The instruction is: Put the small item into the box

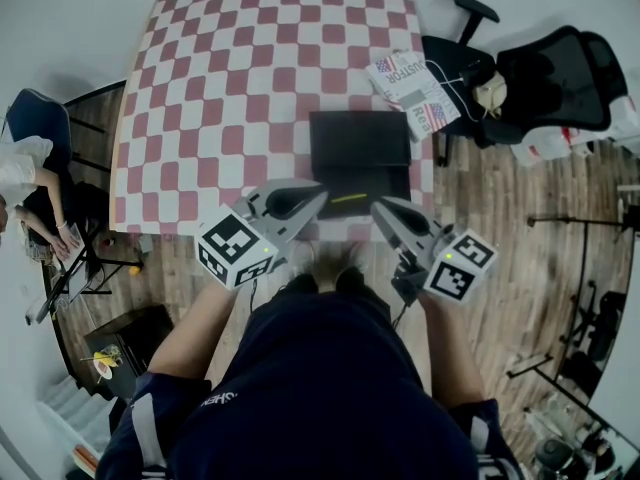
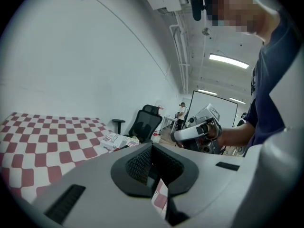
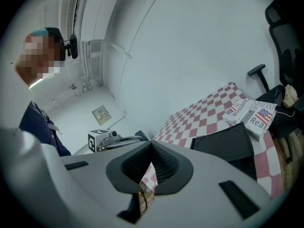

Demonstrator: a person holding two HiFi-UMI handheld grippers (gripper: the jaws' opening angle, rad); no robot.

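With left gripper [image 1: 318,196] and right gripper [image 1: 380,208] both pressed together, empty — spread one wide first, then approach black box [image 1: 345,133] squarely.

Left claw [image 1: 322,197] and right claw [image 1: 377,206] hang just before the black box [image 1: 360,140] on the checkered table [image 1: 230,88].

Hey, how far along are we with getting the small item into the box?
Looks done: a thin yellow item lies inside the black box. In hand: nothing; the left gripper and right gripper are both shut and empty, just short of the box. Left: apparently nothing.
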